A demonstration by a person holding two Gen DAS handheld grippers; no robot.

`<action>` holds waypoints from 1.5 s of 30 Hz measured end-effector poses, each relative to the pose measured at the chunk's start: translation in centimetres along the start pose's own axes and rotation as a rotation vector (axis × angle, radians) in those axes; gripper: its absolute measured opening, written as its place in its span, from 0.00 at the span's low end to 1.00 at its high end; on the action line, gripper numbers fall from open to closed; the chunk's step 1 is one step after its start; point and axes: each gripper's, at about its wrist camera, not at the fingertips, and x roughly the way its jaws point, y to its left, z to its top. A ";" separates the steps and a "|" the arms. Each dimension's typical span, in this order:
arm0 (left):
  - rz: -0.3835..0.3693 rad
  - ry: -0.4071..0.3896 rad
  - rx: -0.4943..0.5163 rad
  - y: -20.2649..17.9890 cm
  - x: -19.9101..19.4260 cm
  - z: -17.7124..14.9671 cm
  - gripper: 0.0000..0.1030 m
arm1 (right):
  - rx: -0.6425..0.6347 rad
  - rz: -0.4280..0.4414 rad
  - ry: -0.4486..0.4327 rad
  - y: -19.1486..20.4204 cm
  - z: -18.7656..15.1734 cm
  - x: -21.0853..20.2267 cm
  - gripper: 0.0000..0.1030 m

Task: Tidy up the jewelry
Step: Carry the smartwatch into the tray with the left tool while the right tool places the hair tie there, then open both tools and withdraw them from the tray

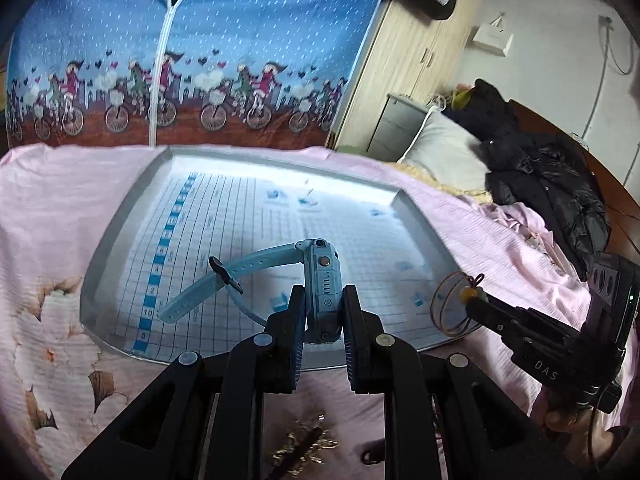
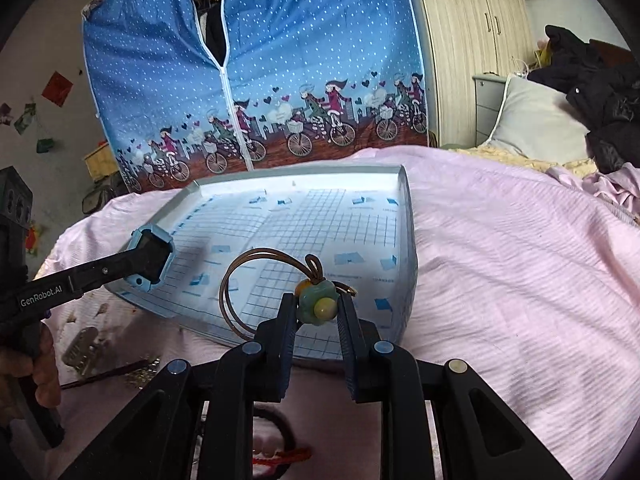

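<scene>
- Left wrist view: left hand-held gripper (image 1: 323, 312) clamps a light blue smartwatch (image 1: 322, 280) by its case, above the near edge of a grid-printed tray (image 1: 116, 216) on the pink bedsheet (image 1: 48, 208); strap trails left over the tray.
- Same view: right hand-held gripper (image 1: 474, 304) at the tray's near right corner, with a brown cord bracelet (image 1: 450, 304).
- Right wrist view: right hand-held gripper (image 2: 318, 312) narrow, pinching the bracelet's green flower charm (image 2: 318, 304); cord loop hangs left over the tray's near edge.
- Same view: left hand-held gripper (image 2: 150, 258) holds the watch at the tray's near left corner.

Glossy plastic watch (image 1: 322, 280), smooth metal tray (image 1: 120, 216), ribbed pink cloth bedspread (image 2: 520, 280), polished stone pendant (image 2: 318, 306)
</scene>
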 end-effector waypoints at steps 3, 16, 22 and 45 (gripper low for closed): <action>0.025 0.032 -0.014 0.8 0.8 -0.7 0.14 | 0.003 -0.003 0.023 -0.3 -0.3 0.5 0.19; 0.155 0.070 0.084 -1.3 1.8 -2.4 0.28 | -0.025 -0.018 0.046 0.0 -0.6 0.6 0.40; 0.232 -0.029 0.049 -1.4 -1.1 -2.5 0.60 | -0.008 -0.040 -0.014 -0.2 -0.3 -1.6 0.61; 0.219 -0.387 0.000 -7.7 -21.5 -7.9 0.99 | -0.088 0.056 -0.272 6.1 -3.8 -17.2 1.00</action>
